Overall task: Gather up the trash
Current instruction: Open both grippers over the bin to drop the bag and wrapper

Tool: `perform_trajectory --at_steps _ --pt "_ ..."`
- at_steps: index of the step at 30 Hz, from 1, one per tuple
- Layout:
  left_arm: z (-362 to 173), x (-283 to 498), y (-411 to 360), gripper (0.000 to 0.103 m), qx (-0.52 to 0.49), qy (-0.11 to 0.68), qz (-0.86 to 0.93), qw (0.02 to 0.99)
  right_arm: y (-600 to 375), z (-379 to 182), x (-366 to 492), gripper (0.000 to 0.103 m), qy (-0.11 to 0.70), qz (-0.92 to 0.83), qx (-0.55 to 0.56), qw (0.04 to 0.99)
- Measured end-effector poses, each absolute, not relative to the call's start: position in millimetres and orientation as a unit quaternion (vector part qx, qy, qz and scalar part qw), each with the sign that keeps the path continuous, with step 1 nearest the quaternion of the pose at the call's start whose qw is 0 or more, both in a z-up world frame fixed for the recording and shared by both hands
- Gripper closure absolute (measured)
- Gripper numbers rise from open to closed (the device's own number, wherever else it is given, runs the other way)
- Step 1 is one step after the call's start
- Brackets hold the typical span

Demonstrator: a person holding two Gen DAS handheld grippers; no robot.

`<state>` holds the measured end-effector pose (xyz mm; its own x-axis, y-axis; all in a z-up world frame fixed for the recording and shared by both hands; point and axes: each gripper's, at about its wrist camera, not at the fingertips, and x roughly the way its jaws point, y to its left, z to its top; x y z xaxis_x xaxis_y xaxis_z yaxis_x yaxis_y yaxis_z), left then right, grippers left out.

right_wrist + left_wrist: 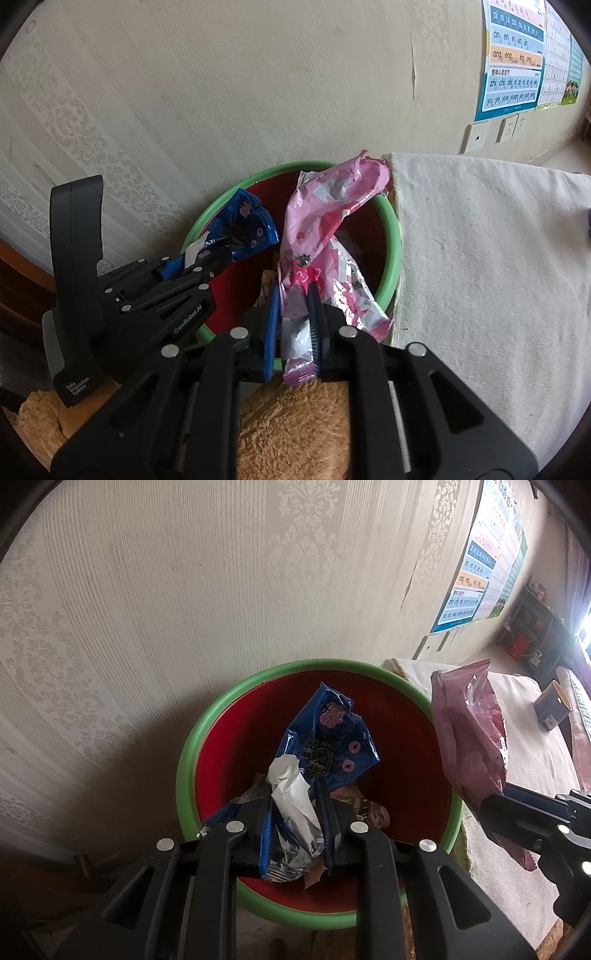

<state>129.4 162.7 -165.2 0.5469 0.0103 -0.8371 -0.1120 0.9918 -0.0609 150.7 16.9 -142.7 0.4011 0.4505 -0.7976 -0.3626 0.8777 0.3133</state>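
A cream cloth-covered surface [480, 240] stands against a patterned wall, with a green-rimmed red bin [192, 746] just beside it. Both tongs tilt down over the bin: the left tongs [293, 805] pinch a blue wrapper [328, 734], the right tongs [293, 306] are clamped on a pink wrapper [325, 218], each hanging above the bin's mouth.

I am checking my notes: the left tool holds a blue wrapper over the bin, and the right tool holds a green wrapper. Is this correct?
Not quite. The right tool holds a pink wrapper, not green, as the right wrist view shows. The left tool does hold the blue wrapper over the bin.
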Motion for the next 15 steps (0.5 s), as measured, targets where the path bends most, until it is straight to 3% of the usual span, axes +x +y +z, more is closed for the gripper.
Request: perform_trajectory --at_steps 5,6,8,12,15 --pt "-166 131 161 0.082 -0.051 0.476 0.037 0.877 13 -146 149 0.086 0.491 0.245 0.05 0.835" --pt "-166 131 161 0.073 -0.049 0.476 0.04 0.877 11 -146 149 0.083 0.49 0.245 0.052 0.835" --pt "-165 131 161 0.058 -0.049 0.475 0.041 0.878 8 -146 149 0.066 0.489 0.244 0.058 0.836" --pt "-162 131 158 0.046 -0.042 0.473 0.044 0.879 -3 -142 144 0.065 0.479 0.238 0.07 0.842" --pt "-154 130 153 0.039 -0.035 0.467 0.044 0.882 -19 -136 137 0.05 0.467 0.221 0.077 0.853"
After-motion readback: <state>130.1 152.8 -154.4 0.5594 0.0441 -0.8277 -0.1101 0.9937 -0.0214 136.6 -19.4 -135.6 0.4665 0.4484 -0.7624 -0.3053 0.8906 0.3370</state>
